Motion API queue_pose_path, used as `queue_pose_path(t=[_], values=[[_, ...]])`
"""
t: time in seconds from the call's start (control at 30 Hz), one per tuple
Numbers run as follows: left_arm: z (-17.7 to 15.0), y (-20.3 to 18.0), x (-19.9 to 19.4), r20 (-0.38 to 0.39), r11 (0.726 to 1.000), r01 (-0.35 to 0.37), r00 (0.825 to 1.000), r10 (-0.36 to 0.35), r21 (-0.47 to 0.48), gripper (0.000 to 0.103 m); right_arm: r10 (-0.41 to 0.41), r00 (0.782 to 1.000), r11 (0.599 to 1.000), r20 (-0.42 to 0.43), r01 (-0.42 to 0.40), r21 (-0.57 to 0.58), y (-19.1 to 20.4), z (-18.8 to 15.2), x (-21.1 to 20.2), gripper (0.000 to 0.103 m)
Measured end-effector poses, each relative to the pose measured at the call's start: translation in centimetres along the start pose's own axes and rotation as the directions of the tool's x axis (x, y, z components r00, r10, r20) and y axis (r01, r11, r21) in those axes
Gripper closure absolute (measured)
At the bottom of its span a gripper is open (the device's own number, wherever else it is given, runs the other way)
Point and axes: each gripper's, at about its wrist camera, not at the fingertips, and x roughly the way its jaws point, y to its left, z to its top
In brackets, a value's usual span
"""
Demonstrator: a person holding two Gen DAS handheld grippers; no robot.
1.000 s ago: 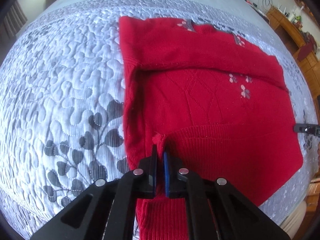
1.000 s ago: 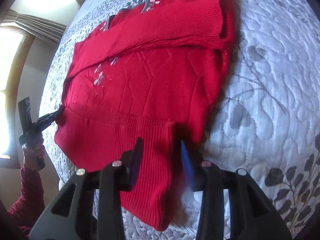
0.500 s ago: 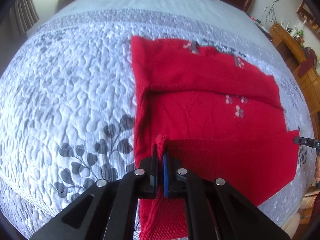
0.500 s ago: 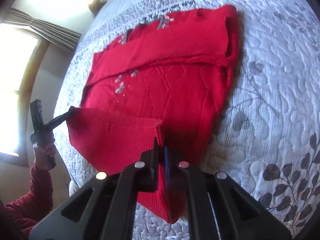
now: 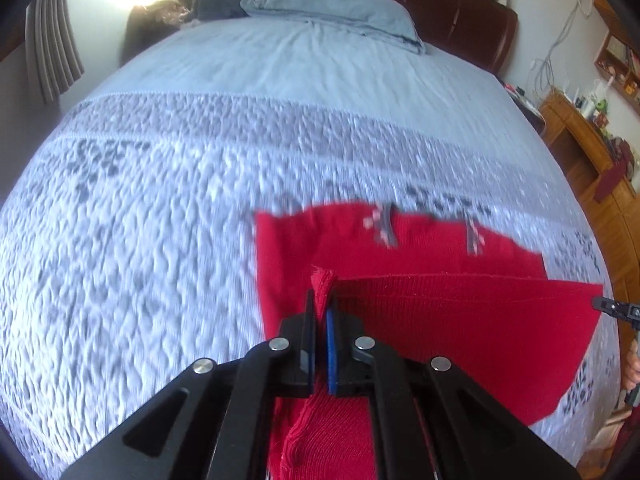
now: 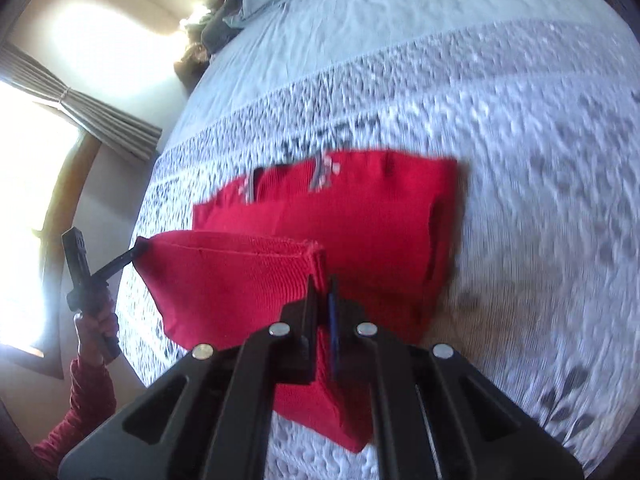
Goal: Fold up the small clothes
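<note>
A small red knit sweater (image 5: 420, 252) lies on the quilted bed, sleeves folded across its chest; it also shows in the right wrist view (image 6: 372, 216). My left gripper (image 5: 320, 304) is shut on the left corner of the ribbed hem (image 5: 460, 320), lifted off the bed. My right gripper (image 6: 322, 284) is shut on the other hem corner (image 6: 240, 280). The hem hangs stretched between them, raised over the sweater's lower body. The right gripper's tip (image 5: 612, 308) shows at the far corner in the left wrist view; the left gripper and hand (image 6: 88, 264) show in the right wrist view.
The grey-white quilted bedspread (image 5: 140, 240) spreads to the left and beyond the sweater. A blue pillow (image 5: 328, 12) and dark clothes lie at the headboard. A wooden cabinet (image 5: 580, 152) stands on the right; a curtained window (image 6: 60, 120) is on the left.
The right gripper closed on its hem corner. Both grippers lifted the hem and carried it forward over the sweater toward the collar; more of the bed's far end came into view.
</note>
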Motion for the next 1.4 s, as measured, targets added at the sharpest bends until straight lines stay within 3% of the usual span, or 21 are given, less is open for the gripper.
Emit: queue_pose_path(t=[0.17, 0.27, 0.53, 0.6, 0.67, 0.73, 0.8, 0.97, 1.2, 1.3, 1.4], values=[[5.4, -1.5, 3.9, 0.021, 0.999, -0.036, 0.999, 0.036, -0.011, 0.099, -0.049, 0.998, 0.999, 0.025, 0.049, 0.007, -0.2, 6.4, 2.2, 0.100], [7.3, -2.2, 7.8, -0.019, 0.996, -0.085, 0.996, 0.085, -0.002, 0.099, -0.078, 0.997, 0.996, 0.010, 0.078, 0.039, -1.6, 9.0, 4.7, 0.100], [6.8, -1.6, 17.3, -0.135, 0.984, -0.180, 0.975, 0.178, -0.005, 0.099, -0.202, 0.975, 0.974, -0.089, 0.210, 0.083, -5.7, 11.2, 12.9, 0.100], [6.0, -1.4, 18.9, -0.159, 0.981, -0.196, 0.968, 0.194, 0.005, 0.098, -0.224, 0.968, 0.967, -0.116, 0.235, 0.094, -6.6, 10.6, 14.4, 0.099], [5.5, -1.9, 19.4, -0.134, 0.975, -0.219, 0.966, 0.223, 0.049, 0.096, -0.234, 0.963, 0.963, -0.131, 0.248, 0.102, -7.4, 10.0, 15.6, 0.099], [5.3, -2.4, 19.0, -0.123, 0.968, -0.237, 0.962, 0.245, 0.079, 0.092, -0.216, 0.970, 0.967, -0.112, 0.228, 0.116, -7.5, 9.6, 15.3, 0.091], [5.2, -2.4, 17.8, -0.129, 0.964, -0.251, 0.957, 0.261, 0.084, 0.069, -0.185, 0.978, 0.971, -0.102, 0.198, 0.137, -7.4, 9.1, 14.4, 0.082], [2.8, 0.1, 11.5, -0.146, 0.975, -0.221, 0.964, 0.222, 0.027, 0.041, -0.227, 0.967, 0.973, -0.114, 0.231, 0.019, -5.1, 6.0, 9.9, 0.067], [-6.8, 3.0, 5.9, -0.241, 0.986, -0.169, 0.957, 0.163, -0.001, 0.041, -0.131, 0.969, 0.991, -0.210, 0.126, -0.037, -3.1, -5.4, 6.0, 0.062], [-9.7, 2.9, 5.4, -0.263, 0.988, -0.154, 0.953, 0.149, 0.002, 0.041, -0.130, 0.962, 0.991, -0.238, 0.122, -0.048, -3.0, -8.5, 6.4, 0.058], [-11.1, 2.4, 5.3, -0.259, 0.987, -0.159, 0.953, 0.156, 0.011, 0.041, -0.070, 0.968, 0.997, -0.243, 0.071, -0.005, -3.2, -9.6, 6.8, 0.058]])
